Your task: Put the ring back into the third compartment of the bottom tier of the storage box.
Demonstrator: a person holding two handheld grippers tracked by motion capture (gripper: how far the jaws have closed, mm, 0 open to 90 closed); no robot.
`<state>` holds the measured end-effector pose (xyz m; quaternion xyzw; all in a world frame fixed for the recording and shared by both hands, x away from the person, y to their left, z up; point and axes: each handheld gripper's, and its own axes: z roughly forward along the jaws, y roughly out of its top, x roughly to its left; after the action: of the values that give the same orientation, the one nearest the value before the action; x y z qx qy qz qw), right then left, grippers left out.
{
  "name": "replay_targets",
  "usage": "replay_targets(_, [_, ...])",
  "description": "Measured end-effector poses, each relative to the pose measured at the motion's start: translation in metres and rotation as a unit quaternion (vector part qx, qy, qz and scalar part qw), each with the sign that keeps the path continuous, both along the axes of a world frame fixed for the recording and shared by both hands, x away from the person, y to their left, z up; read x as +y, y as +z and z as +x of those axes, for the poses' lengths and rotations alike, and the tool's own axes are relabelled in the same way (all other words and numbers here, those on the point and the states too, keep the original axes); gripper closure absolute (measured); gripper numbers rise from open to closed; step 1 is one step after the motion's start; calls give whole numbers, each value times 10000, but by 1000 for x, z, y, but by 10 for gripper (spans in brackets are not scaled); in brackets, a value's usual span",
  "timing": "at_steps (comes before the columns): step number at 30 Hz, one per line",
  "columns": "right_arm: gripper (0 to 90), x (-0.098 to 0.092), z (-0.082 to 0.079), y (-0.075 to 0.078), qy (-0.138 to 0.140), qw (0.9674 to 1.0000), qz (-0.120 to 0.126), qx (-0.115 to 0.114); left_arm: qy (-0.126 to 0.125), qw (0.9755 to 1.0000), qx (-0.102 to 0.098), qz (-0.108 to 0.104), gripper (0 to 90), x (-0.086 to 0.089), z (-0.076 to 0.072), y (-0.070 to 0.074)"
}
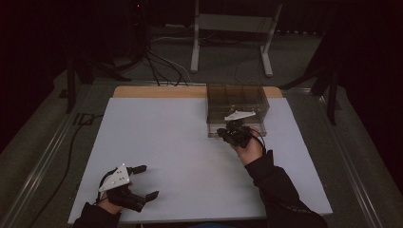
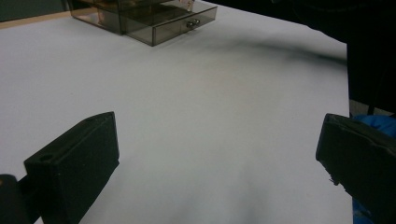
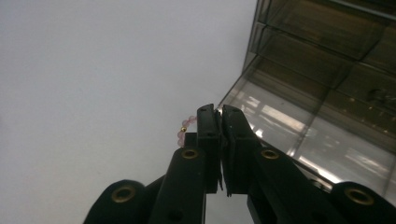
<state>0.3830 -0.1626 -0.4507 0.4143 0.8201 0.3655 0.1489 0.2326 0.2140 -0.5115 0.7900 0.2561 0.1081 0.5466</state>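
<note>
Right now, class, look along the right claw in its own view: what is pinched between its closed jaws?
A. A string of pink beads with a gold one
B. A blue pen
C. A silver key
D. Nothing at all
A: in the right gripper view the right claw is shut, and a string of pink beads with a gold one pokes out beside its jaws, next to the open drawer.

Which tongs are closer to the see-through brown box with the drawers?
The right tongs. They sit at the smoky clear plastic drawer box, right by its open bottom drawer, pinching a pink bead bracelet. The left tongs rest open near the table's near-left corner.
</note>
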Motion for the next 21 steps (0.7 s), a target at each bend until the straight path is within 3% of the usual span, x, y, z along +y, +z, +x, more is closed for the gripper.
replay_targets(21, [867, -27, 6, 13, -310, 9994, 94, -87, -9, 10000, -1, -2, 4, 0, 0, 0])
